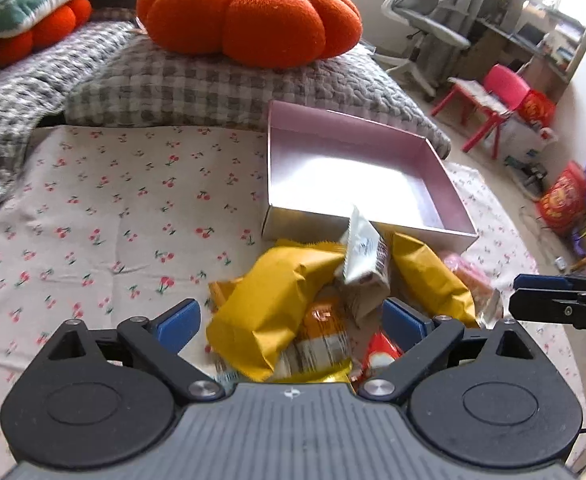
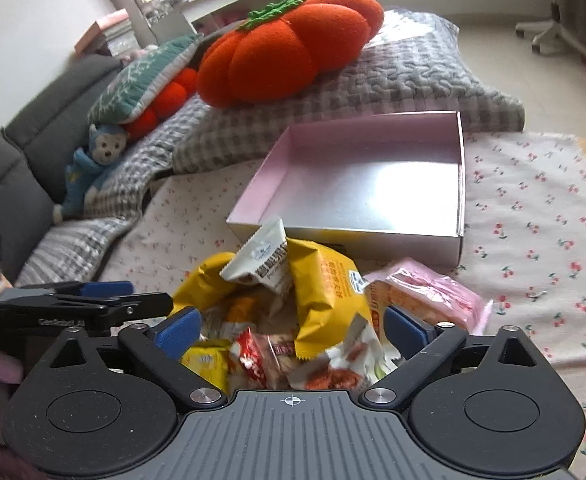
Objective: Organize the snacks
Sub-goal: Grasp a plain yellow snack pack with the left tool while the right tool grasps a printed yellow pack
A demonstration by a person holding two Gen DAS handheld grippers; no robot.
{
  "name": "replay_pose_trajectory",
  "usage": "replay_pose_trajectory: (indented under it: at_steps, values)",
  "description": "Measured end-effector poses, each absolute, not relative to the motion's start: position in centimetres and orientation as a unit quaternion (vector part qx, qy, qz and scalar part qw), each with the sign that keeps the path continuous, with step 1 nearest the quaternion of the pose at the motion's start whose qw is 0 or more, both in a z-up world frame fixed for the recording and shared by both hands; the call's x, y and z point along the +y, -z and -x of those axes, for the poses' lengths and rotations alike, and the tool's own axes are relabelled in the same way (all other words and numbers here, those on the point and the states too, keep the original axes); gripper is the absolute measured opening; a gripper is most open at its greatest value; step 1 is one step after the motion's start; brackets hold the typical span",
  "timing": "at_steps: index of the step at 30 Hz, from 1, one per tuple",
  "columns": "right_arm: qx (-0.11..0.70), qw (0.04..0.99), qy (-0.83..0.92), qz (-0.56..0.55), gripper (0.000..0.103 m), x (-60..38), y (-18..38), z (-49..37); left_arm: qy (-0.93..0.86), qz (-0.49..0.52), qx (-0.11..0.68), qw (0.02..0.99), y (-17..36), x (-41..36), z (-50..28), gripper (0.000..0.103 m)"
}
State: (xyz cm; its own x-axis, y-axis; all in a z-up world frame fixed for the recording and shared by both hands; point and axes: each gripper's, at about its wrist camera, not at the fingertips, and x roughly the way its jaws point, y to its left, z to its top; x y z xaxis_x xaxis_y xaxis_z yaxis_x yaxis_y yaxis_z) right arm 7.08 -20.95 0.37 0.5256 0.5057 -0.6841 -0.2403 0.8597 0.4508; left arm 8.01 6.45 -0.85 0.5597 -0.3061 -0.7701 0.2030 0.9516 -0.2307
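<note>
Just in front of the pink box (image 2: pixel 373 184), against its near wall, the snacks lie in one loose heap on the cherry-print cloth (image 1: pixel 113 208): two yellow packets (image 1: pixel 269 300), a white wrapper (image 2: pixel 263 258) leaning up over the box's near rim, a pink pack (image 2: pixel 433 292) on the right side of the heap, and smaller red and orange sachets (image 2: pixel 253 360) at the near edge. The box is empty, its shiny floor bare from wall to wall, so I judge the sorting has not begun and every packet is yet to go in. The left gripper (image 1: pixel 293 322) hangs over the left part of the heap with its fingers spread wide and pressing on nothing, though a yellow packet lies between them. The right gripper (image 2: pixel 291 326) hangs over the near right part, fingers likewise apart and empty, with sachets below the gap. Both grippers sit close beside each other in front of the box, so they could knock together if both reach at once. The box walls are low, and a packet should clear the near rim with a small lift; the leaning white wrapper may catch on that rim or slide. Behind the box the grey checked quilt (image 1: pixel 197 84) rises with the orange pumpkin cushion (image 1: pixel 249 12) on it, closing that side. Left and right of the box the cloth lies flat and bare, giving room to swing in. Right of the box the cloth ends and the floor begins, where a nudged packet could drop.
</note>
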Motion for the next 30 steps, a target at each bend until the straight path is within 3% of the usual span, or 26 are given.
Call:
replay_pose_trajectory:
  at_steps: [9, 14, 20, 30]
  values:
    - [0.465, 0.836, -0.22, -0.193, 0.073, -21.7, 2.2, -10.2, 0.214, 0.108, 0.457, 0.857, 3.9, 8.2, -10.8, 0.078]
    - [0.492, 0.818, -0.205, -0.215, 0.065, -22.2, 4.3, -11.6, 0.213, 0.134, 0.477, 0.842, 5.5, 9.1, -12.1, 0.061]
    - [0.508, 0.801, -0.2, -0.243, 0.056, -22.8, 6.2, -12.6, 0.223, 0.169, 0.478, 0.832, 6.0, 10.3, -12.0, 0.058]
    - [0.506, 0.8, -0.216, -0.24, 0.056, -22.1, 6.9, -12.8, 0.218, 0.172, 0.48, 0.832, 6.2, 11.3, -11.7, 0.055]
